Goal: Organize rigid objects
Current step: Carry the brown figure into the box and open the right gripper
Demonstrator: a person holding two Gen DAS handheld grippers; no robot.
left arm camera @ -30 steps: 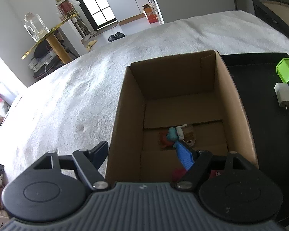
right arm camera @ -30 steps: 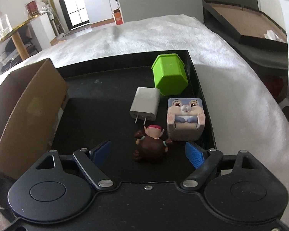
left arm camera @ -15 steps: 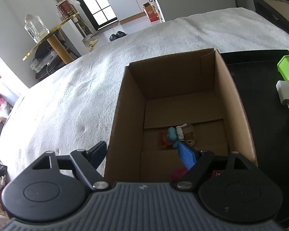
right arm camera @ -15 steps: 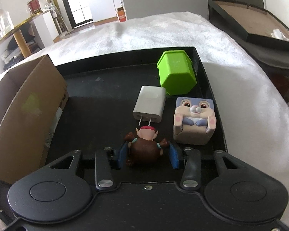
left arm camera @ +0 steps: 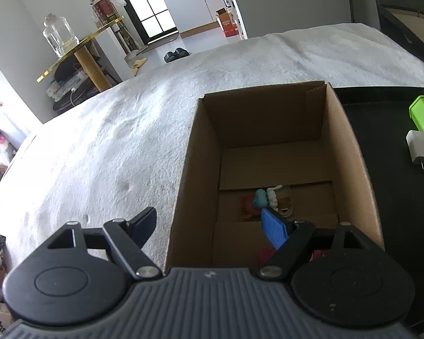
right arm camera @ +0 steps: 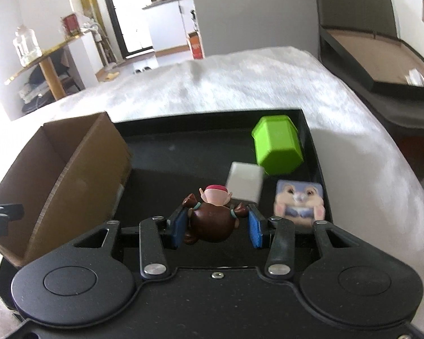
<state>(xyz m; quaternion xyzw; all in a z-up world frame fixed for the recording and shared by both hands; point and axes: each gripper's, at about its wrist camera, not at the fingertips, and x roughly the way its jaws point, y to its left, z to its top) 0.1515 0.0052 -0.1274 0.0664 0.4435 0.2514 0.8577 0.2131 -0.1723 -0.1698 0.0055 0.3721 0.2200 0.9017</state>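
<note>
- Gripping the brown doll figurine [right arm camera: 210, 220], our right tongs [right arm camera: 215, 227] are closed on it, blue pads on both sides, held over the black tray [right arm camera: 183, 152].
- We see our left tongs [left arm camera: 212, 226] spread wide and empty, straddling the near-left wall of the cardboard box [left arm camera: 353, 152].
- We note small toys [left arm camera: 264, 200] on the box floor.
- White charger [right arm camera: 244, 182], green block [right arm camera: 277, 148] and bunny cube [right arm camera: 298, 199] lie along the tray's right edge.

A white fleecy bed cover [right arm camera: 268, 84] is seen, with an open brown cardboard box [left arm camera: 268, 152] and a black shallow tray [right arm camera: 183, 152] set on it.
</note>
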